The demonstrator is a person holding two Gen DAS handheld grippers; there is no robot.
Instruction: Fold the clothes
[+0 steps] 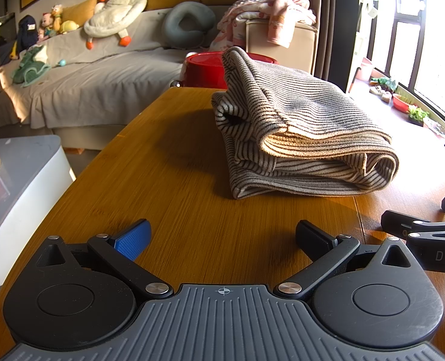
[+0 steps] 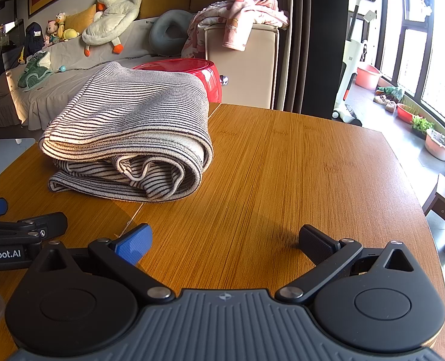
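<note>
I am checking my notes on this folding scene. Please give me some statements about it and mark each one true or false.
1. The striped grey and cream folded garment lies on the brown wooden table. True.
2. The left gripper grips the garment. False: it is open, apart from it.
3. The right gripper is open over bare wood. True.
4. The garment lies spread out flat. False: it is folded in layers.

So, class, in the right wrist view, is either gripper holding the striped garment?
No: the striped garment lies folded on the table, and the right gripper is open and empty.
</note>
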